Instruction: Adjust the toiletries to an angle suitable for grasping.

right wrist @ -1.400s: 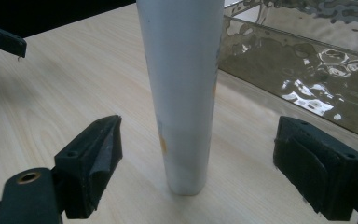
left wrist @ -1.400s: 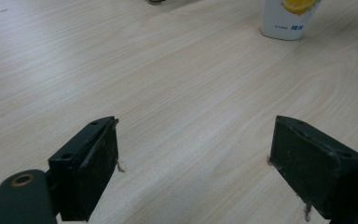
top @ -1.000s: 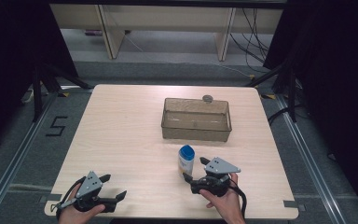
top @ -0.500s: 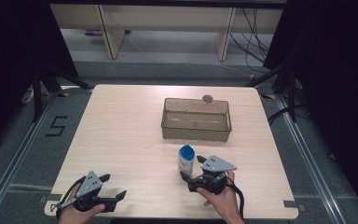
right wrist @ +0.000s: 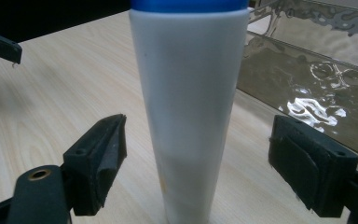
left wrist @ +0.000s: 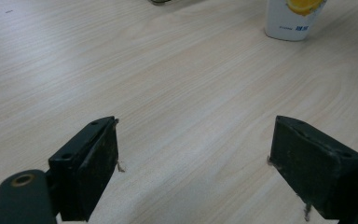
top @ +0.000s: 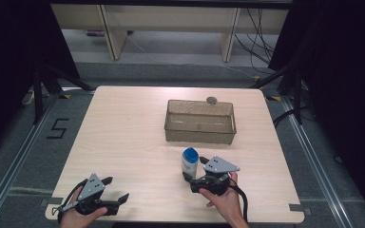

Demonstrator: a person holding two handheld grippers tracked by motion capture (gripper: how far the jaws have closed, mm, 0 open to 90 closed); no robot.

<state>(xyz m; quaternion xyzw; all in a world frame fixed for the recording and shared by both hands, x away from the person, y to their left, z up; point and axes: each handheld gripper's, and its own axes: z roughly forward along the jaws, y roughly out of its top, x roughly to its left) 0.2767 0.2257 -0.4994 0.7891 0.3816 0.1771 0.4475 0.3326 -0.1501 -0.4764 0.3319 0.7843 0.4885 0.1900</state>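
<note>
1. High view: a white bottle with a blue cap stands upright on the surface, near its front edge and a little in front of a clear plastic bin. The right gripper sits just beside the bottle, level with its base. The left gripper rests well apart at the front left corner, its fingers spread and empty.

2. Left gripper view: the left gripper has its fingers wide over bare wood, with nothing between them. The bottle shows far off at the top edge.

3. Right gripper view: the bottle stands between the fingers of the right gripper, with a clear gap on each side. The jaws have just been closing a little, the bottle between them but not yet pressed. The bin lies just behind. The step in hand looks like the grasp; the next move calls for closing evenly on the body without tipping it.
</note>
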